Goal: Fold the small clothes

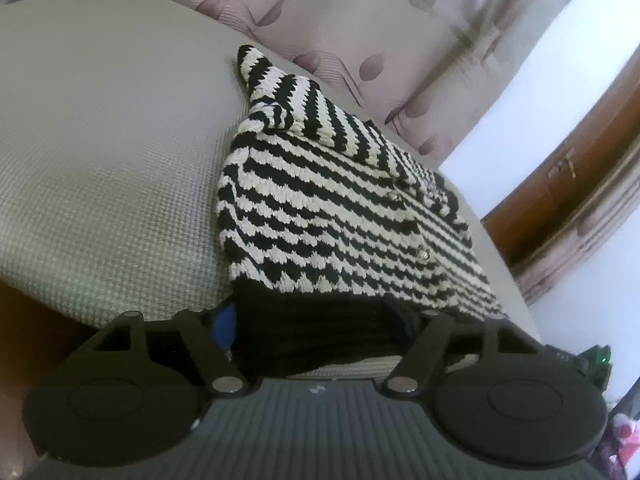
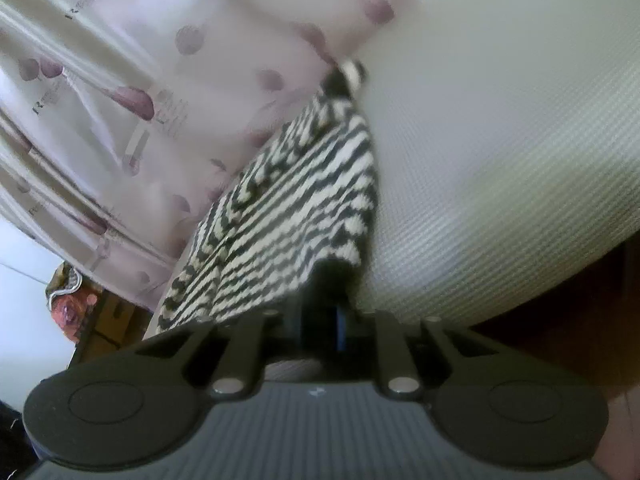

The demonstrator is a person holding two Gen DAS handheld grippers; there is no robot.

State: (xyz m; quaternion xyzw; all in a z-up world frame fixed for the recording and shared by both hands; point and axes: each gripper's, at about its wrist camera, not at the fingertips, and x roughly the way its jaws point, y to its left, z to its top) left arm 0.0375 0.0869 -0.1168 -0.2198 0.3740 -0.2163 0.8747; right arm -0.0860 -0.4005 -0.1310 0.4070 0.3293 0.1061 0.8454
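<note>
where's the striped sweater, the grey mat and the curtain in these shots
striped sweater (image 1: 340,208), left wrist view, middle of its knitted front
grey mat (image 1: 104,152), left wrist view, bare woven surface left of the sweater
curtain (image 2: 100,128), right wrist view, spotted folds left of the sweater

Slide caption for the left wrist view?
Left hand-held gripper at the black hem of a striped knit cardigan on a white mat.
</note>
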